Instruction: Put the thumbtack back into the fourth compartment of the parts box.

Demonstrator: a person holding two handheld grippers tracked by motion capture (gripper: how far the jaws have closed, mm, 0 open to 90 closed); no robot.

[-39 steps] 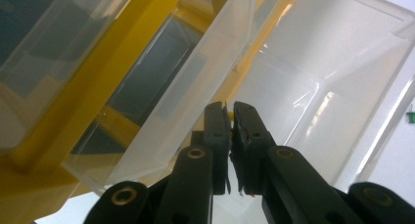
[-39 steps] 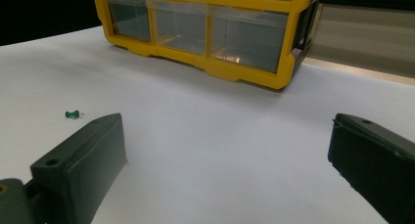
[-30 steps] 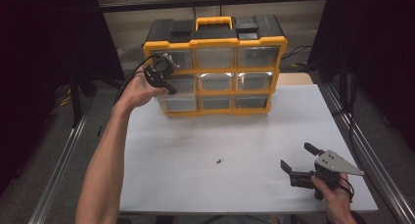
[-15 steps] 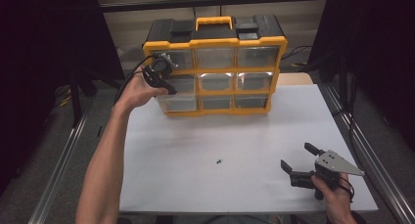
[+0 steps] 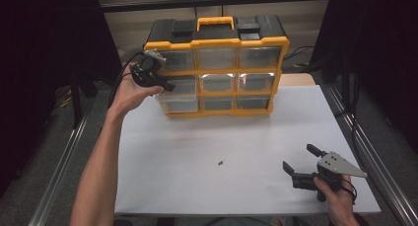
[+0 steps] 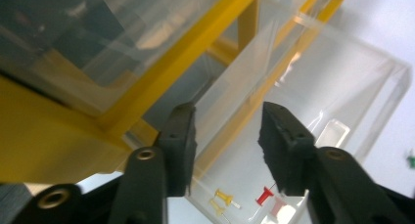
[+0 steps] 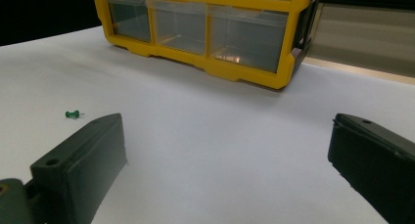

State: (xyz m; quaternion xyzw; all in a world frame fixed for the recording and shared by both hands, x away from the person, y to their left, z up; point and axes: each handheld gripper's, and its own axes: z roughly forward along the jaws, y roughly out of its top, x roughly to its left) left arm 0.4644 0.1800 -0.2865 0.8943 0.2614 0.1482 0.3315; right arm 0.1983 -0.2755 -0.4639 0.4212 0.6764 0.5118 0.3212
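Left gripper (image 5: 165,85) sits at the left column of the yellow drawer cabinet (image 5: 217,36), level with its middle row. Its jaws have just been opening: a second ago they were nearly together at the front of the clear drawer (image 6: 303,116), and now they stand apart with a plain gap, no pad pressing on anything. In the left gripper view the drawer's clear front wall passes through that gap, unheld, and the drawer stands pulled out from the cabinet frame; inside it lie a red pushpin (image 6: 263,195) and yellow pushpins (image 6: 221,198). The hand has also drawn back a little from the cabinet since the earlier pictures. Reading: the pull on the drawer looks finished and the grip is released, leaving the drawer open to take something. Right gripper (image 5: 301,163) rests low on the white surface (image 5: 197,137), well in front of the cabinet toward its right end, jaws wide apart and holding nothing, unmoved from a second ago. A green pushpin (image 5: 221,163) lies loose on the surface in front of the cabinet, roughly under its middle column and well apart from it, left of the right gripper. Likely next job: pick up that pin for the open drawer.
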